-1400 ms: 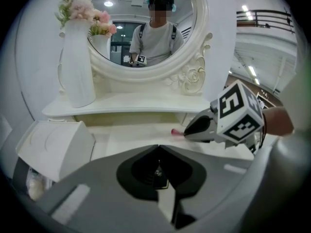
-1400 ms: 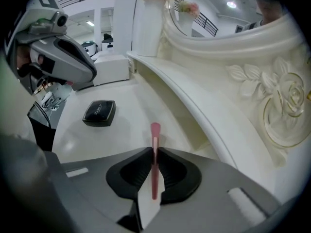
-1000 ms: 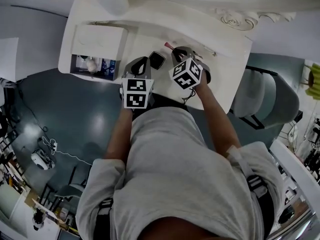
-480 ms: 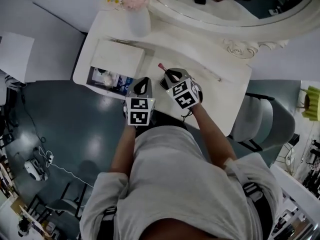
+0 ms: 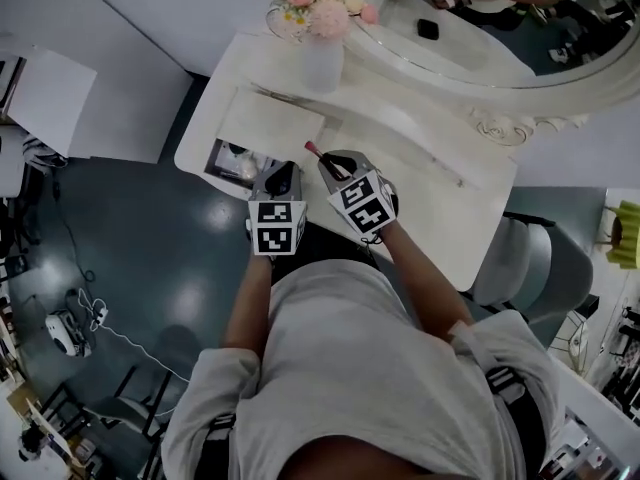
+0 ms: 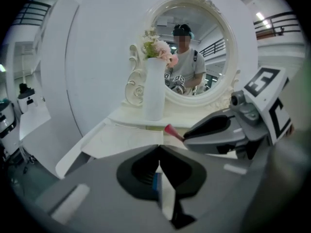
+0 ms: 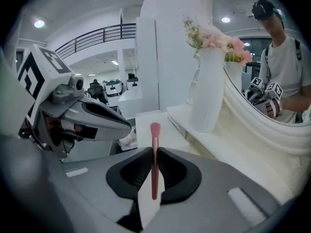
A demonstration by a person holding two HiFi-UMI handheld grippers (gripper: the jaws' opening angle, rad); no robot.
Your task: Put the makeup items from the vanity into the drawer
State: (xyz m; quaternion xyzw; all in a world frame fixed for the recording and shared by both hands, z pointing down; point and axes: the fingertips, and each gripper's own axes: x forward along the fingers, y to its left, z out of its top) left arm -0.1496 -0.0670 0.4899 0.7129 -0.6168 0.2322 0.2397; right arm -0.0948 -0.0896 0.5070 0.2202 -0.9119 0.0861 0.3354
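Right gripper (image 7: 154, 152) pinches a slim pink makeup brush (image 7: 154, 164) between its pads — the stem runs up the narrow gap and the rounded pink tip pokes out past the jaws. In the head view this gripper (image 5: 332, 164) is held above the front part of the white table (image 5: 440, 218), with the brush (image 5: 311, 149) pointing up and to the left, toward the open drawer (image 5: 214, 156) at the table's left front corner. The brush tip is near the drawer but not over it.

Left gripper (image 6: 159, 149) has its jaws pressed together with nothing between them. It hangs just beside the right one (image 6: 228, 130), on its left, near the drawer's right edge (image 5: 278, 186). Some small items lie in the drawer, too blurred to name.

At the back of the table a white vase (image 5: 322, 60) of pink and white flowers (image 5: 325, 3) stands upright in front of the oval mirror (image 5: 520, 38).
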